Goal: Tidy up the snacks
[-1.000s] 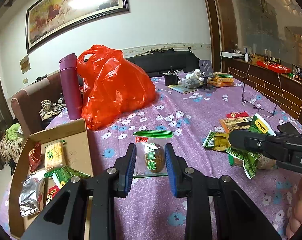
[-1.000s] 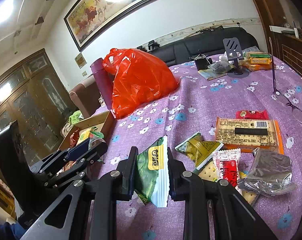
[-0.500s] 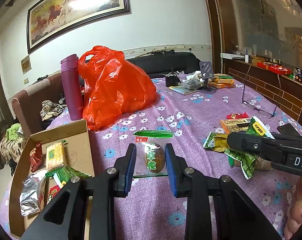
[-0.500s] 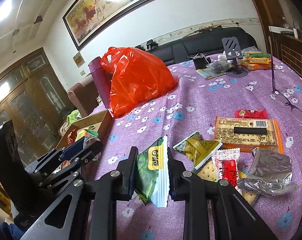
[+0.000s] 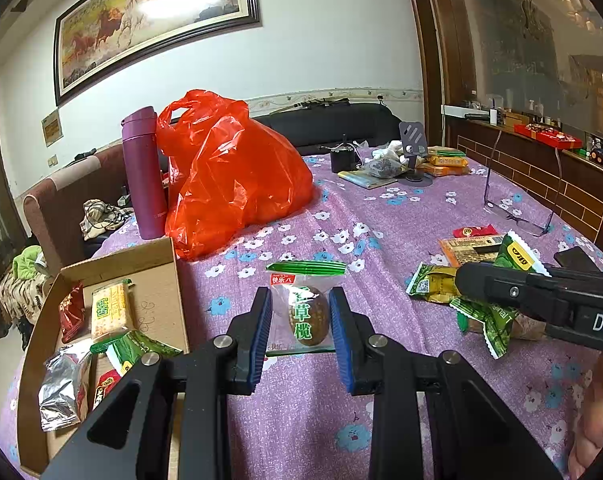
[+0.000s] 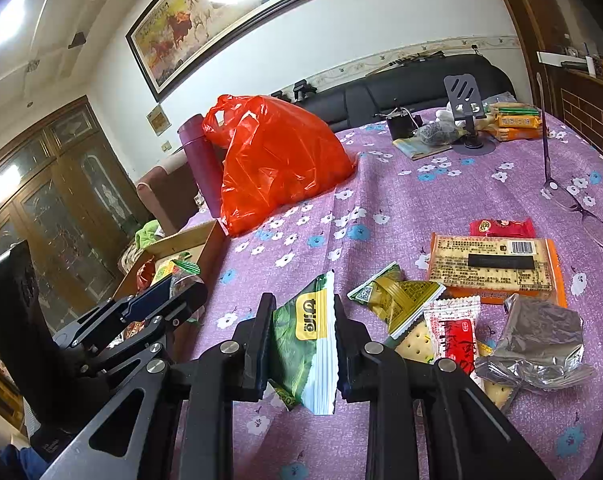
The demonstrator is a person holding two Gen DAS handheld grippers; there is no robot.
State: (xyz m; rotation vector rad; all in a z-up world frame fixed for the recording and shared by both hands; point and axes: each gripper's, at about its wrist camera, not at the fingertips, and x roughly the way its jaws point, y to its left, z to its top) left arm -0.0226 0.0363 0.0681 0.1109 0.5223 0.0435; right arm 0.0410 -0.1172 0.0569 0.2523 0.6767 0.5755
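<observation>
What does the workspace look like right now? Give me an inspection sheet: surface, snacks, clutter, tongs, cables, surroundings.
Surface: table under a purple flowered cloth.
Job's things: cardboard box at the table's left edge, holding several packets; loose snack packets lie to the right.
Clutter: red plastic bag, purple flask, glasses, phone stand.
Tongs: left tongs shut on a clear olive packet; right tongs shut on a green packet.
Cables: nothing seen clearly.
Surroundings: horse painting on the wall, black sofa behind the table, wooden cabinet.
</observation>
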